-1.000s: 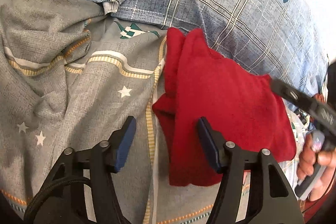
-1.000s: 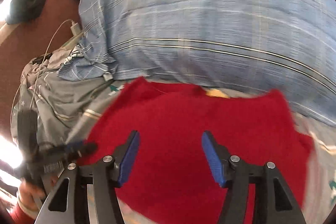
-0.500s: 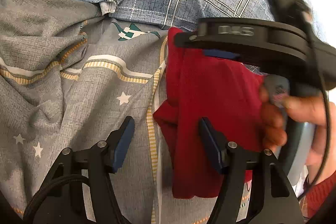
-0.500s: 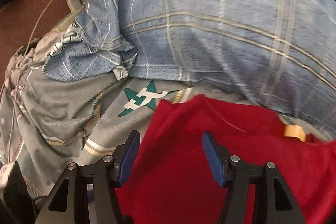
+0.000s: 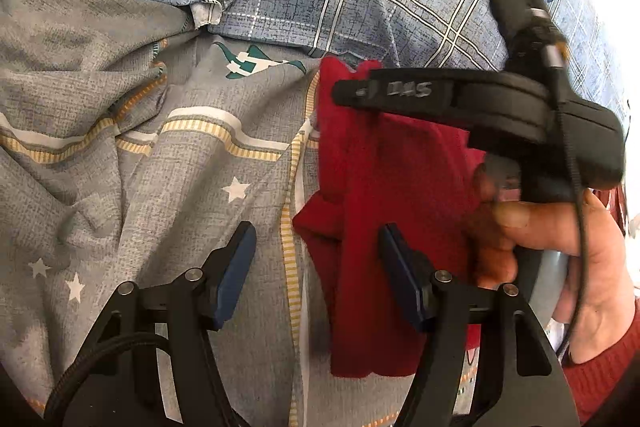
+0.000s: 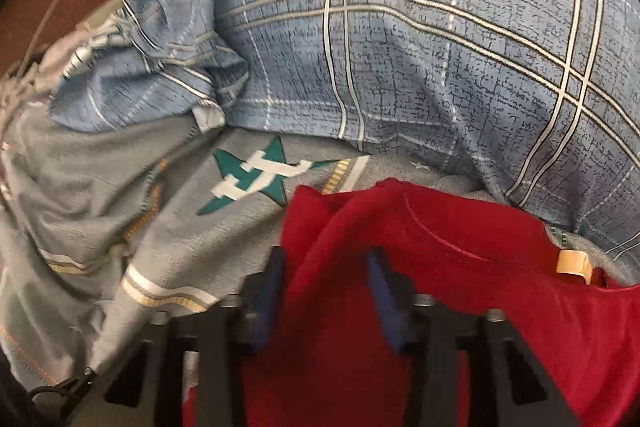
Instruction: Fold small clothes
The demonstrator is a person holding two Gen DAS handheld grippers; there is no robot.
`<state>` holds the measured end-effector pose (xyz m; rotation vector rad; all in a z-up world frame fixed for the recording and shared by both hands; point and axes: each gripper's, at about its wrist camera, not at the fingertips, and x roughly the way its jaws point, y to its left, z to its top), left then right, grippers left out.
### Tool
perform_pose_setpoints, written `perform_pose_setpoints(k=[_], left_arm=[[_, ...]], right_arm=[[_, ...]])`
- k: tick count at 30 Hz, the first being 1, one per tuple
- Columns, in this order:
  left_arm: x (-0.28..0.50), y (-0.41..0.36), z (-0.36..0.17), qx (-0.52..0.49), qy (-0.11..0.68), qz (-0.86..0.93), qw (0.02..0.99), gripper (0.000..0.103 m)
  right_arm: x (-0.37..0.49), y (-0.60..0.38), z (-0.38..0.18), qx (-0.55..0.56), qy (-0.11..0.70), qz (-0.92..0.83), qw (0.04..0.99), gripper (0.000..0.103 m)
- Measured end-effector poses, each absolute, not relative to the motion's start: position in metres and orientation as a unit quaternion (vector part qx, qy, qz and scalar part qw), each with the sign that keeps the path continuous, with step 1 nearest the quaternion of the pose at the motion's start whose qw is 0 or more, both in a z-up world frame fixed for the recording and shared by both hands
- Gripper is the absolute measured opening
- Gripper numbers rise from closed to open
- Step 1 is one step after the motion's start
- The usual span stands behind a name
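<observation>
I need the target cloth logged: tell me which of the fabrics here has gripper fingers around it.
The red garment: the right gripper is closing on its raised fold. The grey star-print sheet and blue plaid pillow lie untouched.

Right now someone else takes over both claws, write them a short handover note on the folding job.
Left claw: open, hovering over the red garment's near left edge, holding nothing.
Right claw: closing on a raised fold at the far left corner of the red garment.
The garment lies partly folded on the grey star-print sheet, by the blue plaid pillow.
Done: first fold. Left: carry this corner over, flatten, finish.
</observation>
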<state>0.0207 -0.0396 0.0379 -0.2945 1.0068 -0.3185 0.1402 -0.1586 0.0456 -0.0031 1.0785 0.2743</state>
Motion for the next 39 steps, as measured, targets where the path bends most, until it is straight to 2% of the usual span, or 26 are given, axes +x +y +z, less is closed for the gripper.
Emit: perform_pose_setpoints(k=[1, 3, 9, 11, 17, 19, 27, 29, 30, 33, 39], left_arm=[[0.021, -0.038, 0.040, -0.140, 0.476, -0.154, 0.855, 0.065], [0.021, -0.035, 0.046, -0.143, 0.465, -0.159, 0.859, 0.065], [0.025, -0.035, 0.059, -0.188, 0.448, -0.232, 0.843, 0.065], [0.027, -0.042, 0.060, -0.197, 0.446, -0.255, 0.835, 0.076], [0.036, -0.052, 0.053, -0.188, 0.456, -0.237, 0.837, 0.076], [0.040, -0.051, 0.051, -0.188, 0.459, -0.223, 0.839, 0.076], [0.039, -0.043, 0.049, -0.197, 0.454, -0.211, 0.843, 0.076], [0.039, -0.039, 0.046, -0.204, 0.461, -0.205, 0.839, 0.076], [0.040, -0.037, 0.045, -0.207, 0.464, -0.201, 0.838, 0.076], [0.040, -0.033, 0.043, -0.209, 0.465, -0.192, 0.839, 0.076], [0.043, -0.035, 0.040, -0.197, 0.471, -0.179, 0.841, 0.076]], right_arm=[[0.139, -0.162, 0.048, 0.012, 0.509, 0.140, 0.849, 0.017], [0.134, -0.170, 0.058, 0.038, 0.496, 0.155, 0.853, 0.015], [0.117, -0.200, 0.088, 0.103, 0.469, 0.193, 0.856, 0.011], [0.111, -0.204, 0.099, 0.103, 0.459, 0.199, 0.860, 0.010], [0.108, -0.206, 0.104, 0.095, 0.456, 0.204, 0.861, 0.009], [0.107, -0.206, 0.103, 0.096, 0.457, 0.206, 0.860, 0.006], [0.101, -0.204, 0.114, 0.060, 0.455, 0.208, 0.864, 0.006], [0.103, -0.198, 0.109, 0.048, 0.464, 0.207, 0.860, 0.011], [0.106, -0.194, 0.104, 0.045, 0.472, 0.205, 0.856, 0.018], [0.119, -0.177, 0.082, 0.041, 0.504, 0.197, 0.840, 0.066], [0.141, -0.142, 0.042, -0.022, 0.534, 0.153, 0.831, 0.066]])
